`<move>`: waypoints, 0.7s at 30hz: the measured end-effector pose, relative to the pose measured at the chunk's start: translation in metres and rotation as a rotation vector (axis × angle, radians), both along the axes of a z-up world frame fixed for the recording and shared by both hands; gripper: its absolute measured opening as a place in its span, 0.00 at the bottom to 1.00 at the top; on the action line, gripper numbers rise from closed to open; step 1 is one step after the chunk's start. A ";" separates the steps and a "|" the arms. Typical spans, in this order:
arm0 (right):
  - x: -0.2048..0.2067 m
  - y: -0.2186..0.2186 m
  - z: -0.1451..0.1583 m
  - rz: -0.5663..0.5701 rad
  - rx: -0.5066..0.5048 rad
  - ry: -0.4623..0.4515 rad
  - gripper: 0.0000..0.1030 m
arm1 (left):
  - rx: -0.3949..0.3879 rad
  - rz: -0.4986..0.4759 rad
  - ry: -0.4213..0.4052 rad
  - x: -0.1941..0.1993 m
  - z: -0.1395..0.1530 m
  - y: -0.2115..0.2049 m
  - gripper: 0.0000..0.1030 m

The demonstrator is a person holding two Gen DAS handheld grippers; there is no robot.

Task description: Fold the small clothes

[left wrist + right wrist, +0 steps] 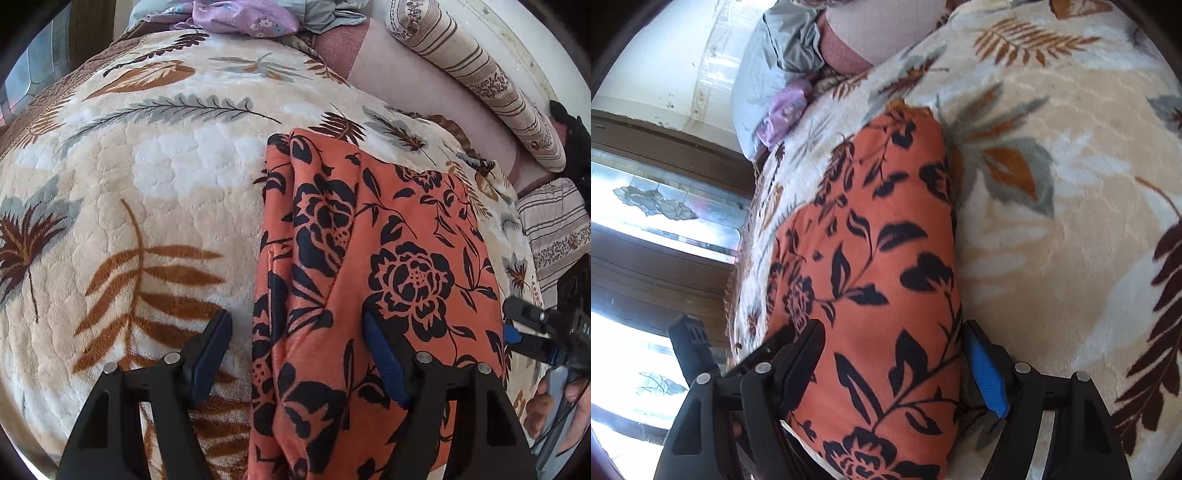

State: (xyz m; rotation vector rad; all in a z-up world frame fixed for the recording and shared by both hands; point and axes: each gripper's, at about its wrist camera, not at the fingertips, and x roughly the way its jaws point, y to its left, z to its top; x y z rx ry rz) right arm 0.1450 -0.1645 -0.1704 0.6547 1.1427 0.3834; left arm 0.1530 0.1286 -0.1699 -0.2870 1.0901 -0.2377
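Orange floral garment (376, 280), printed with black flowers and leaves, lies folded into a long strip on the cream leaf-patterned blanket (155, 184) that covers the bed.

Left gripper (297, 354): fingers apart. The left finger stands over bare blanket just beside the garment's left edge; the right finger (384, 358), with its dark blue pad, stands over the orange cloth. The garment's layered left fold runs up between the two fingers. Whether either finger touches the cloth cannot be told.

Right gripper (894, 354): fingers apart, straddling the width of the folded garment (871, 266). The left finger is at the edge nearest the bed's side; the right finger (986, 373), with its bright blue pad, is at the opposite edge, beside the blanket (1052, 240). The cloth passes between them, not clamped.

In the left wrist view the right gripper (517, 332) appears at the garment's right edge, with the person's hand (554, 402) below it.

A striped bolster (476, 77) lies along the wall, well apart from the garment. A lilac flowered cloth (240, 18) and grey fabric (775, 66) are heaped at the far end of the bed.
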 end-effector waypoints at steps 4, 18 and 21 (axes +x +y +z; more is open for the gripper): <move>0.010 0.001 -0.016 0.002 -0.012 0.048 0.77 | 0.004 -0.001 -0.003 -0.001 0.000 0.000 0.73; 0.021 0.010 -0.019 0.034 -0.062 0.014 0.67 | -0.096 -0.041 0.006 0.008 -0.013 -0.001 0.62; 0.022 0.024 -0.006 0.080 -0.173 -0.019 0.51 | -0.115 -0.068 0.018 0.008 -0.010 -0.003 0.47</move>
